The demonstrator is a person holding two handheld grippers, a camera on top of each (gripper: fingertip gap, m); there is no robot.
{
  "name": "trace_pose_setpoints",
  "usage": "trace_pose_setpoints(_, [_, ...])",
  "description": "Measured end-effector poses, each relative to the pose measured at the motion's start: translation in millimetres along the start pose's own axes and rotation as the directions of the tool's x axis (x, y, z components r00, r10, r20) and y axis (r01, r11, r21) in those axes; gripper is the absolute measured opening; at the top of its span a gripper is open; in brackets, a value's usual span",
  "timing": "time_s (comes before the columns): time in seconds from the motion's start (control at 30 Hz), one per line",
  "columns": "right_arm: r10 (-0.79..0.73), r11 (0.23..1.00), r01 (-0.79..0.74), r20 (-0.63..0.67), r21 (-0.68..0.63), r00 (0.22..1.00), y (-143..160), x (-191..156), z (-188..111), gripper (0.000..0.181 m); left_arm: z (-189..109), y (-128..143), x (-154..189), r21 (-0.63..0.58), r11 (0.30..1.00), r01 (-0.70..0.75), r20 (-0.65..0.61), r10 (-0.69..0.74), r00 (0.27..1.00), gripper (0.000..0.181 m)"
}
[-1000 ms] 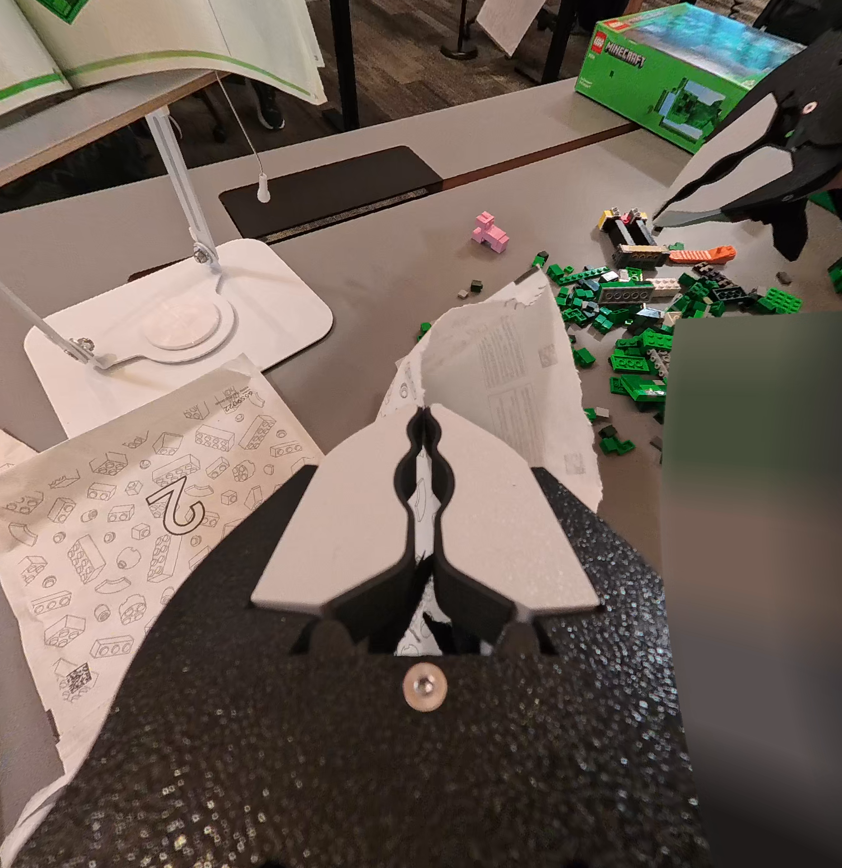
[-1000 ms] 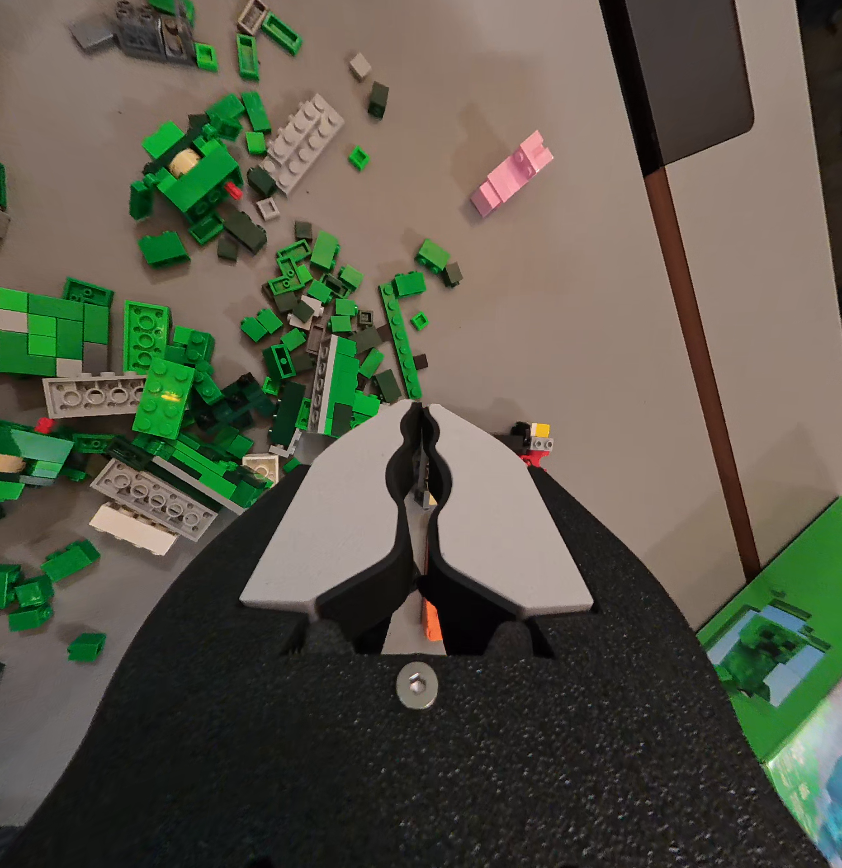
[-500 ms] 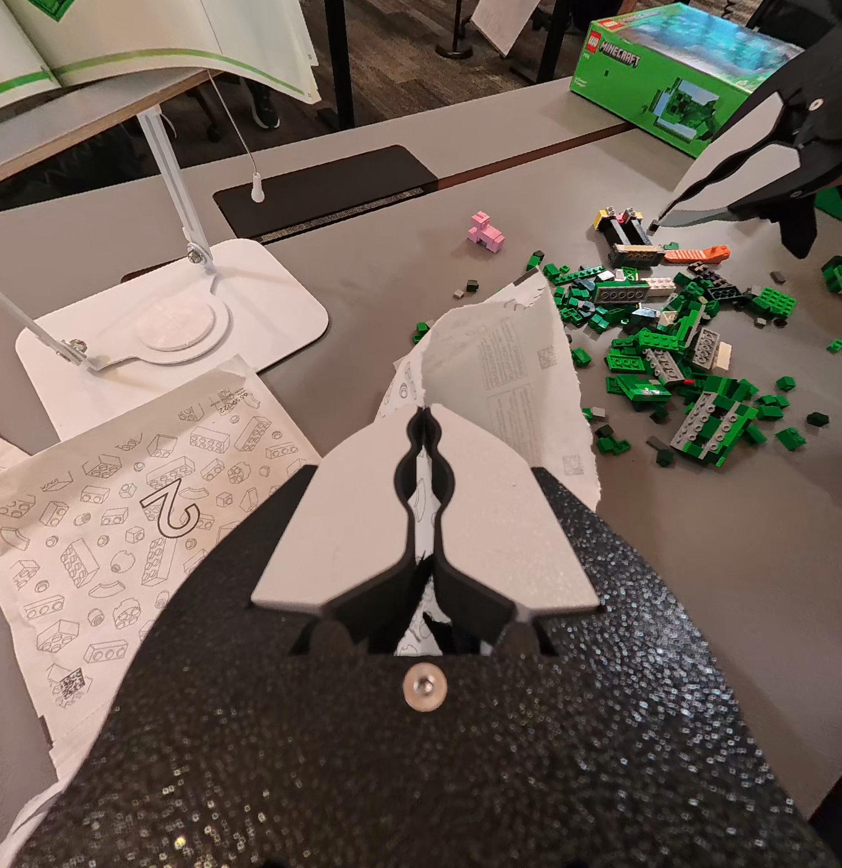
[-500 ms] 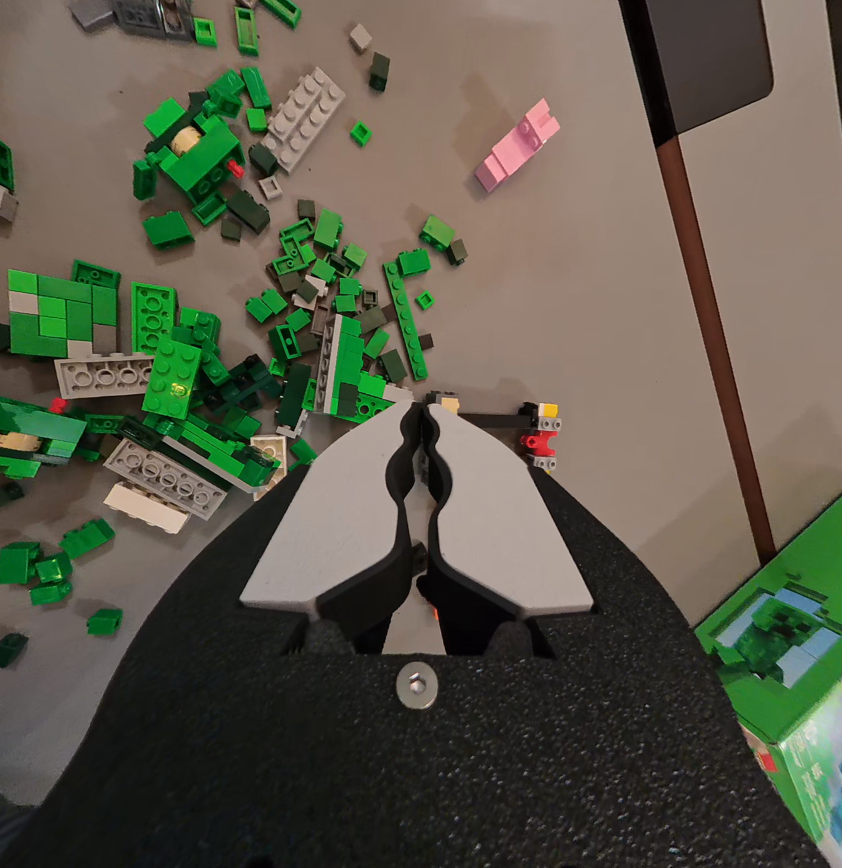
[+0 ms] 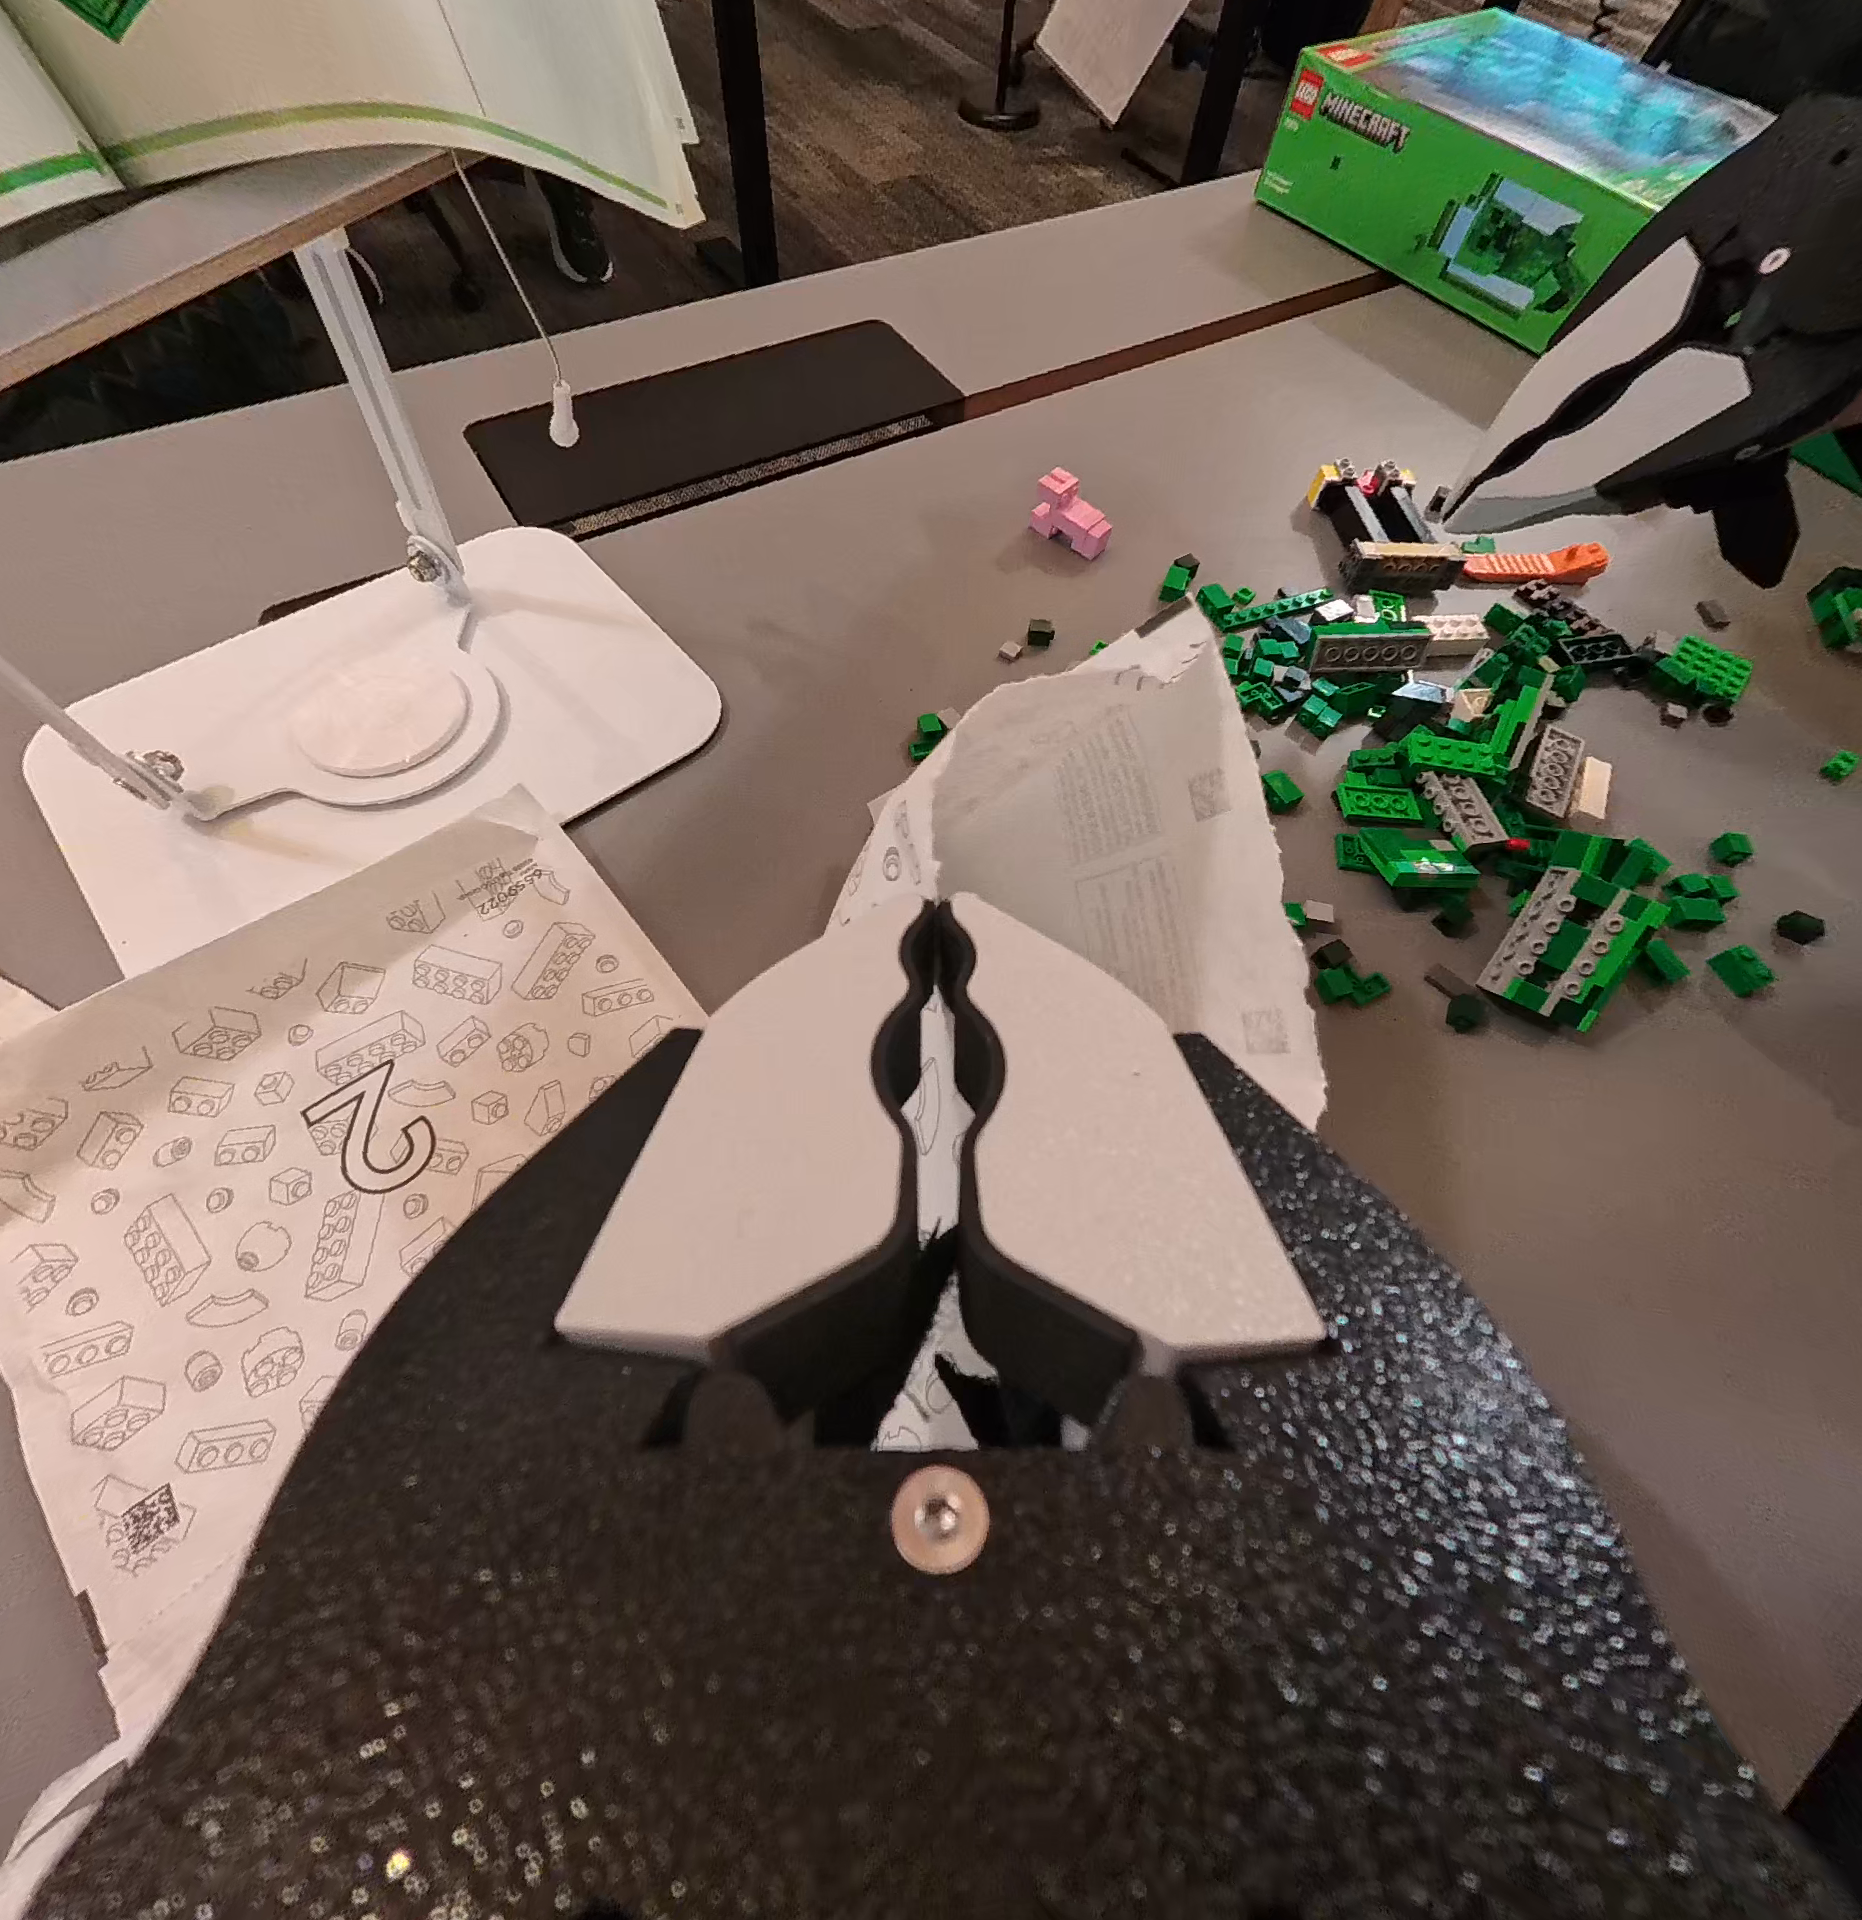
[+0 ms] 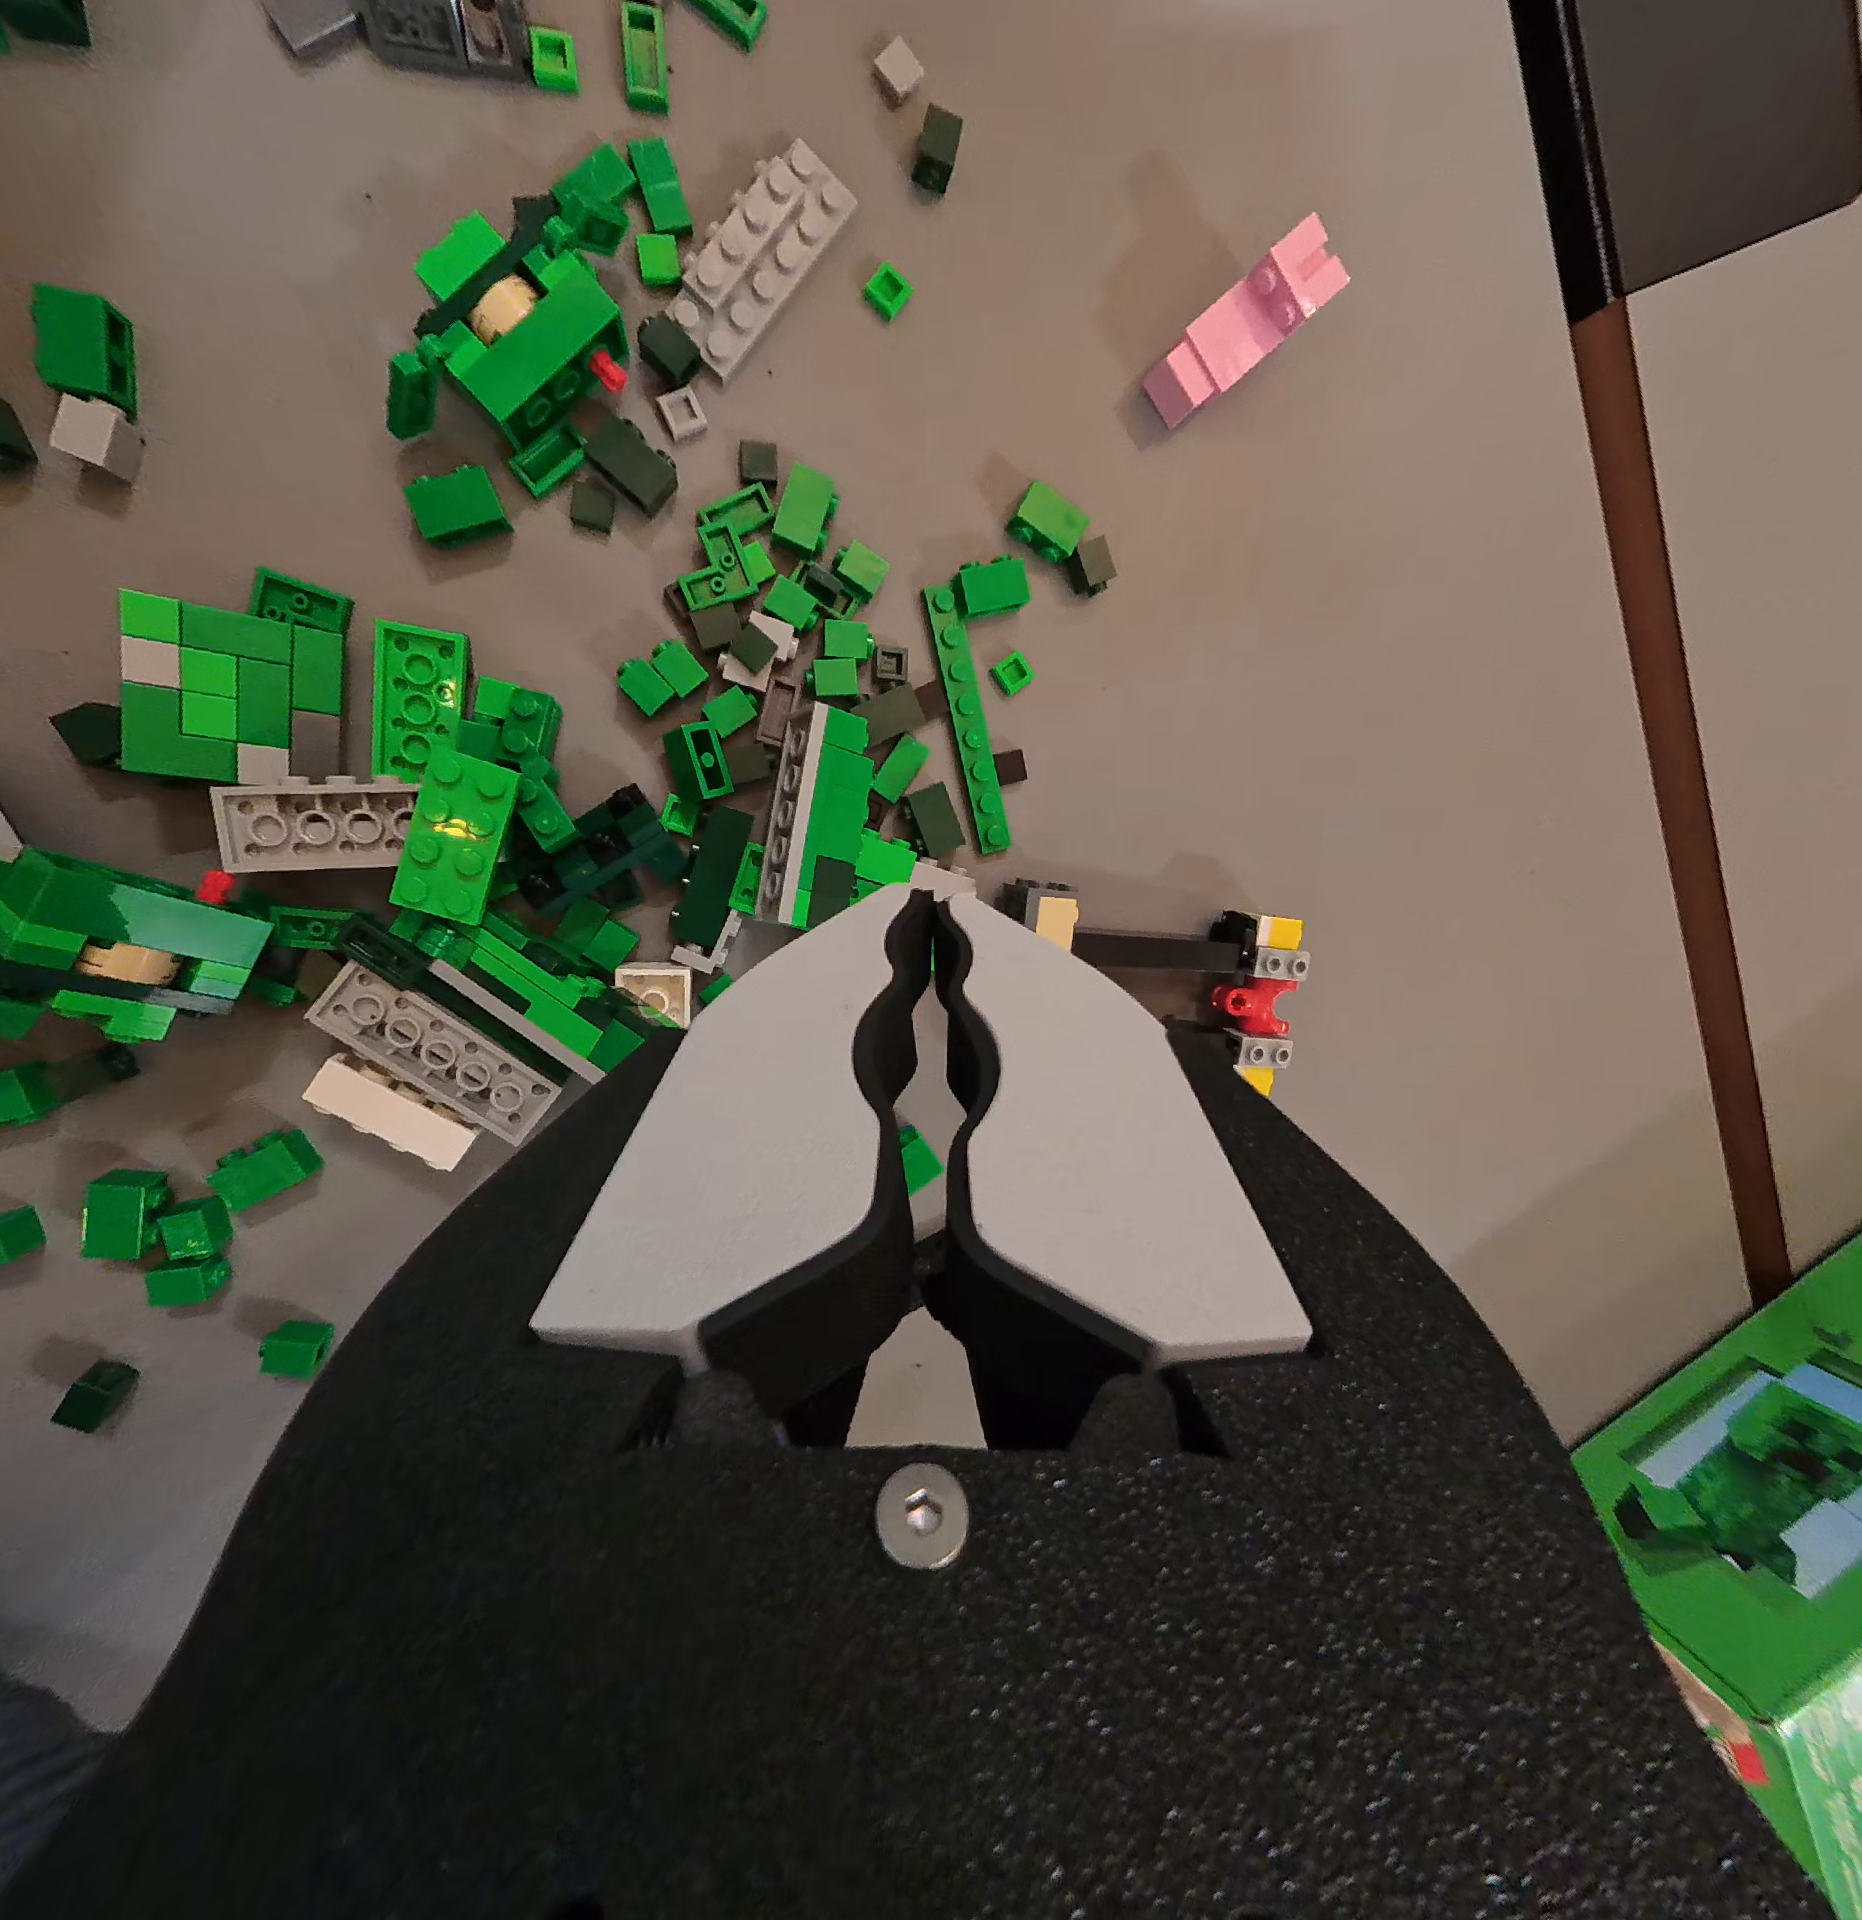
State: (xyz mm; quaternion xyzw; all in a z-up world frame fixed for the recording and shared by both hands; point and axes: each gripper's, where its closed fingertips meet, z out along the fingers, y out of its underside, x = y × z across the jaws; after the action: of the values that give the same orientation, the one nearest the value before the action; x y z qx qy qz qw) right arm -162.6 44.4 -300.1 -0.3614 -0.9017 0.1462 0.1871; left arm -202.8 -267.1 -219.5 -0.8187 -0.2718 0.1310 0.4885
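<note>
L gripper was seen closed, fingertips pinched on a torn white paper bag w/ fine print, whose ragged flap was held up above the grey table. A second printed paper bag, w/ brick outlines, was laid flat just to the L, partly under the gripper body, its far edge on a white stand base. R gripper was seen w/ tips almost together; whether anything was pinched couldn't be told. It was hovering at the edge of a green & grey brick pile, near a small black/yellow/red assembly. A pink brick pig was set apart farther off, and a green set box was placed at the R
</note>
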Motion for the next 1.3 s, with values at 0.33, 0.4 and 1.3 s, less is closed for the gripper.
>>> trace_pose_setpoints(0.33, [-0.001, 1.0, 0.002, 0.017, -0.008, 1.0, 1, -3, 1, 0.0, 0, 0, 1, -0.003, 1.0, -0.003, -0.002, 0.003, 1.0, 0.0])
trace_pose_setpoints(0.4, [-0.001, 1.0, 0.002, 0.02, -0.01, 1.0, 1, -3, 1, 0.0, 1, 0, 1, -0.003, 1.0, -0.003, -0.002, 0.003, 1.0, 0.0])
trace_pose_setpoints(1.3, [0.126, 0.99, -0.124, 0.027, -0.059, 0.992, 26, 4, -3, 0.0, 1, 0, 2, -0.004, 1.0, -0.008, -0.004, 0.008, 1.0, 0.0])
